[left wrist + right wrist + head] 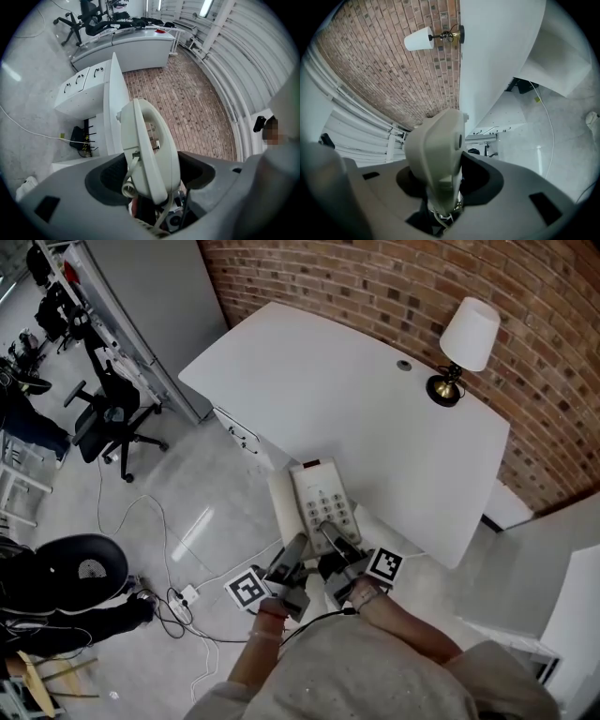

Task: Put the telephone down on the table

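Note:
A cream push-button telephone, its handset lying along its left side, is held in the air at the near edge of the white table. My left gripper is shut on the handset side and my right gripper on the keypad side. The left gripper view shows the handset and its coiled cord clamped in the left gripper. The phone's body fills the right gripper in the right gripper view. Both grippers point level towards the table.
A white-shaded lamp on a brass base stands at the table's far right by the brick wall. A cable grommet lies near it. A white drawer unit sits under the table. Office chairs and floor cables are left.

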Motion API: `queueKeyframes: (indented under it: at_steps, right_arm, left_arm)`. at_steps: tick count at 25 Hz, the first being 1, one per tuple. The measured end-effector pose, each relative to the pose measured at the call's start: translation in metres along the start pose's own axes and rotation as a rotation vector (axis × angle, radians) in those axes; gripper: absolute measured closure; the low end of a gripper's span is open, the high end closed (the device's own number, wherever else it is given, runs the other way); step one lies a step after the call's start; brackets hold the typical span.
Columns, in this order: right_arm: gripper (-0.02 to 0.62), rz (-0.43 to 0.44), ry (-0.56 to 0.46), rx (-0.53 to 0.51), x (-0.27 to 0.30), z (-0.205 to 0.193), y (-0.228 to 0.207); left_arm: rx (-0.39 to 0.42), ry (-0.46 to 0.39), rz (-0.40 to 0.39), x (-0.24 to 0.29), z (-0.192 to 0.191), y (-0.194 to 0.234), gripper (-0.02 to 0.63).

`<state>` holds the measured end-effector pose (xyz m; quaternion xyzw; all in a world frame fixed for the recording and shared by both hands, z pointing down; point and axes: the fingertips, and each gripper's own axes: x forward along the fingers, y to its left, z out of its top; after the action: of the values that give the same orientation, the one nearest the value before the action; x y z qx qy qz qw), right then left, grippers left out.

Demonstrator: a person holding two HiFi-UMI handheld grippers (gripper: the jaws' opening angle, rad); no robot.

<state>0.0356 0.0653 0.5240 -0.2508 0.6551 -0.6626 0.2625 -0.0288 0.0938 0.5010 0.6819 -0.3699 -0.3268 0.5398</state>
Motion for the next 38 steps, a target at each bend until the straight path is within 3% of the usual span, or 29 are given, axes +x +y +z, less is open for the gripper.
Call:
queueKeyframes:
  at_steps: [20, 38]
  right_arm:
    - [0.434, -0.021, 0.045, 0.008, 0.06, 0.08, -0.004]
    - [0.434, -0.063, 0.074, 0.034, 0.086, 0.095, -0.017]
  left_arm:
    - [-0.008, -0.039, 0.003, 0.091, 0.038, 0.016, 0.281]
    - [-0.026, -0.043, 0.035, 0.111, 0.058, 0.031, 0.281]
